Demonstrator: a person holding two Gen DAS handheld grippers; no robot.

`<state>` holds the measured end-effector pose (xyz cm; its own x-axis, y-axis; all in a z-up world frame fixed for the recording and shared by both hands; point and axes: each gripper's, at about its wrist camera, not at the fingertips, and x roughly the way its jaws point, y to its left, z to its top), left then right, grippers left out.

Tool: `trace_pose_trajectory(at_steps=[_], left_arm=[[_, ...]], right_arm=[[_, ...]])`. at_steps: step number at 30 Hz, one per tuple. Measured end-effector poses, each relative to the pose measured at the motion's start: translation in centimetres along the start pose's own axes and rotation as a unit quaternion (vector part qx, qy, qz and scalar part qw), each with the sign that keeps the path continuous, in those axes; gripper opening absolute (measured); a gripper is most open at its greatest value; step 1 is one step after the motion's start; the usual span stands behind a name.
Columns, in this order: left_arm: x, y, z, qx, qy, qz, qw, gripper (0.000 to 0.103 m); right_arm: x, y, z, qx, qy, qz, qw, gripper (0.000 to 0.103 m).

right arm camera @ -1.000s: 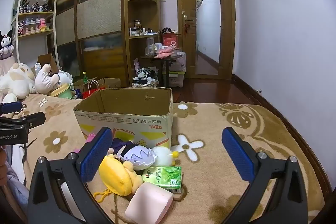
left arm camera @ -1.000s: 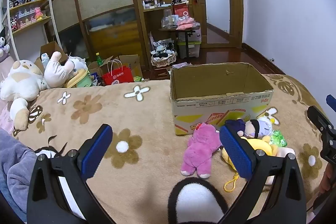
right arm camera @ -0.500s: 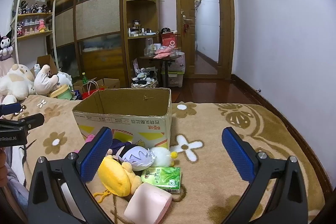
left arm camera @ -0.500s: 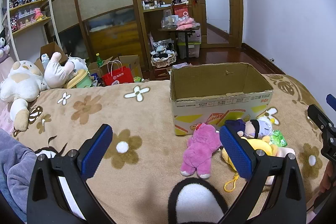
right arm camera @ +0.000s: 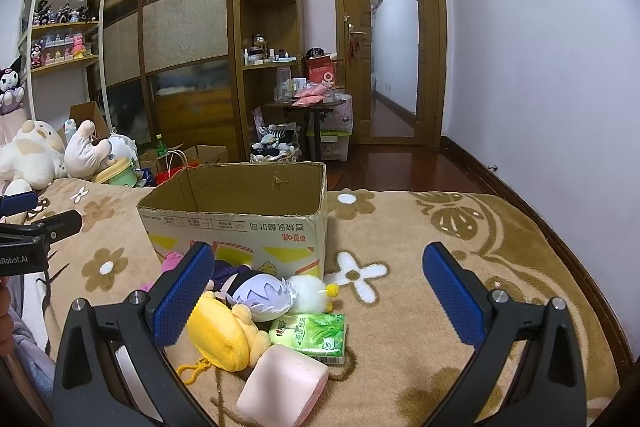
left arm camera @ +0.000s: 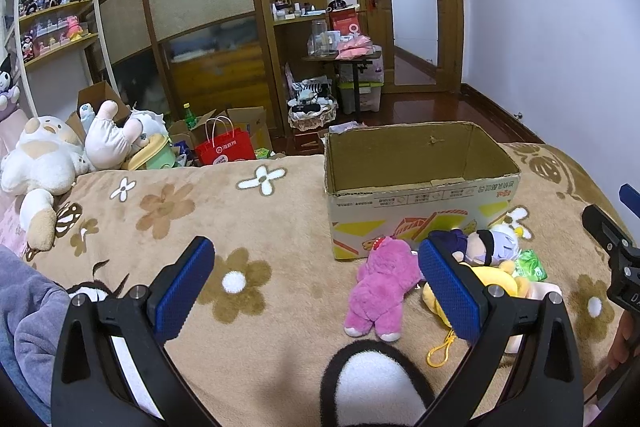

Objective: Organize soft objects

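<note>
Both the left gripper [left arm camera: 316, 279] and right gripper [right arm camera: 318, 287] gape wide, holding nothing. Against the cardboard box [left arm camera: 420, 195] front lie the pink plush bear [left arm camera: 382, 287], yellow plush [right arm camera: 222, 335] and green tissue pack [right arm camera: 312, 337].

Both views are evenly and fairly brightly lit by soft indoor light with a cool, slightly violet cast on the walls [right arm camera: 540, 47]. Shadows are faint: only soft dark patches under the cardboard box [left arm camera: 420, 195] and the toys on the blanket [left arm camera: 248, 227]. The wooden floor [right arm camera: 400, 167] carries a dull sheen near the doorway. Fisheye bending curves the wardrobe [left arm camera: 192, 7] and door frame [right arm camera: 440, 27], and black corners ring each picture. Focus is sharp in the middle; the shelves [right arm camera: 60, 27] at the edge look soft.
</note>
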<state>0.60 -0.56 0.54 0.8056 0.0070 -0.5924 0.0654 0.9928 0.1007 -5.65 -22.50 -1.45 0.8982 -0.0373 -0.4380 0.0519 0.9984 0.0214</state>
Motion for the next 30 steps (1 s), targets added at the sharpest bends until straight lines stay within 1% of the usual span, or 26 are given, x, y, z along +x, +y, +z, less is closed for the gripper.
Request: trace_pose_trajectory(at_steps=[12,30], left_arm=[[-0.38,0.14,-0.35,0.002,-0.003,-0.002,1.0000,0.101],[-0.38,0.28,-0.50,0.004,-0.001,-0.001,1.0000,0.101]], right_arm=[[0.07,0.29,-0.33,0.002,0.001,-0.005,1.000,0.103],[0.06,0.25,-0.40,0.004,0.004,-0.001,1.000,0.103]])
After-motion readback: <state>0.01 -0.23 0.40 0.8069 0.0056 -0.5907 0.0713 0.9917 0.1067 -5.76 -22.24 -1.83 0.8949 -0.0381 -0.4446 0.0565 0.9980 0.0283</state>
